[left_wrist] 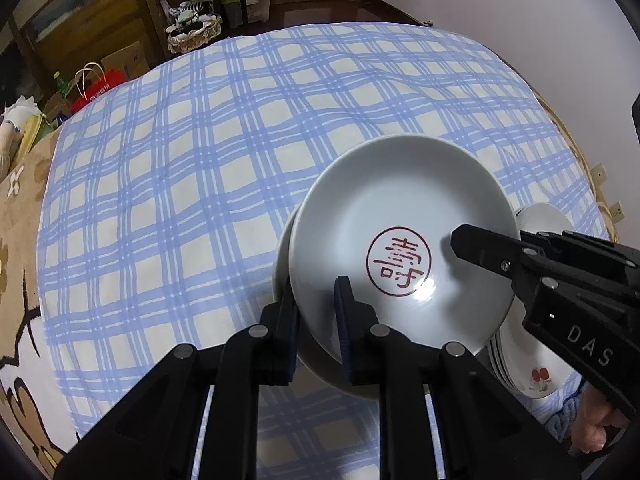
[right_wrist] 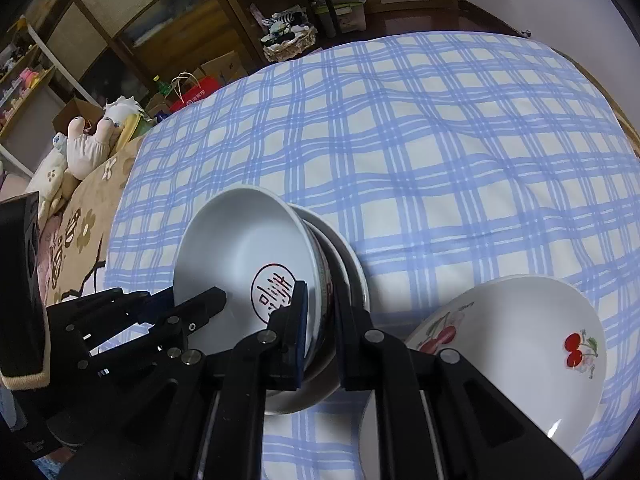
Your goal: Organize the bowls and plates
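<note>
A white bowl with a red round seal [left_wrist: 400,240] [right_wrist: 240,248] sits nested on a second white dish [left_wrist: 282,268] [right_wrist: 348,272], lifted above the checked cloth. My left gripper [left_wrist: 318,320] is shut on the near rim of these bowls. My right gripper [right_wrist: 320,320] is shut on the opposite rim; its finger [left_wrist: 480,246] reaches into the bowl in the left wrist view. A stack of white cherry-print plates [left_wrist: 536,368] [right_wrist: 520,344] lies on the cloth to the right.
The blue-and-white checked cloth [left_wrist: 200,180] [right_wrist: 440,160] covers a round table. A beige flowered cover [right_wrist: 80,232] with soft toys [right_wrist: 88,140] lies to the left. Shelves, boxes and a basket [left_wrist: 194,34] stand behind.
</note>
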`<state>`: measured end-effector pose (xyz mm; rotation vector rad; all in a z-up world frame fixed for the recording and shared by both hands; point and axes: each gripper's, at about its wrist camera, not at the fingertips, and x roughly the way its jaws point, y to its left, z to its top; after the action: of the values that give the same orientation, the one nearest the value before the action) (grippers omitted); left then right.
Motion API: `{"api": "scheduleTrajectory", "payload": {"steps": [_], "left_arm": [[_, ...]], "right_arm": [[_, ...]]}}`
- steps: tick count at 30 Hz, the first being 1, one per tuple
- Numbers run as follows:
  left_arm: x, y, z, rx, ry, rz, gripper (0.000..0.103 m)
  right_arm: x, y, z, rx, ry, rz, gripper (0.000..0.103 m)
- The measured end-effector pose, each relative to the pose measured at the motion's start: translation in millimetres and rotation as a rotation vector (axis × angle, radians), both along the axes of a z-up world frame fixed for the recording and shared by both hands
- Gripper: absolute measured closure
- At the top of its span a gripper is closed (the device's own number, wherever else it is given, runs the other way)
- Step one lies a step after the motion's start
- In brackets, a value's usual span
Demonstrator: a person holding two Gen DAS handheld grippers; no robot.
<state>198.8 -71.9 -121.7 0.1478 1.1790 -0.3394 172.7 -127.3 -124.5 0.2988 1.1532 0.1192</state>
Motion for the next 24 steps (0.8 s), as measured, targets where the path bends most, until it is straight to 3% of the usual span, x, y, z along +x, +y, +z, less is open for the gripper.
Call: {"api": "scheduleTrajectory", "payload": {"steps": [10,15,24], "left_arm": [[-0.8,0.6,-0.8,0.002,-0.007,-0.002,0.085],[-2.9,8.2,3.6,-0.065,-0.019,0.028,0.085],[-5.3,14.3,15.1,-0.094,-0.058,0.04,0.085]], "right_arm": [[0.7,-2.9,-0.4,0.019,0.001,-0.014,0.09],[1.8,-6.5,-2.0,0.043,0.002,-0.022,0.09],[1.8,-3.7,0.0,-0.005,0.004,0.006,0.09]]}}
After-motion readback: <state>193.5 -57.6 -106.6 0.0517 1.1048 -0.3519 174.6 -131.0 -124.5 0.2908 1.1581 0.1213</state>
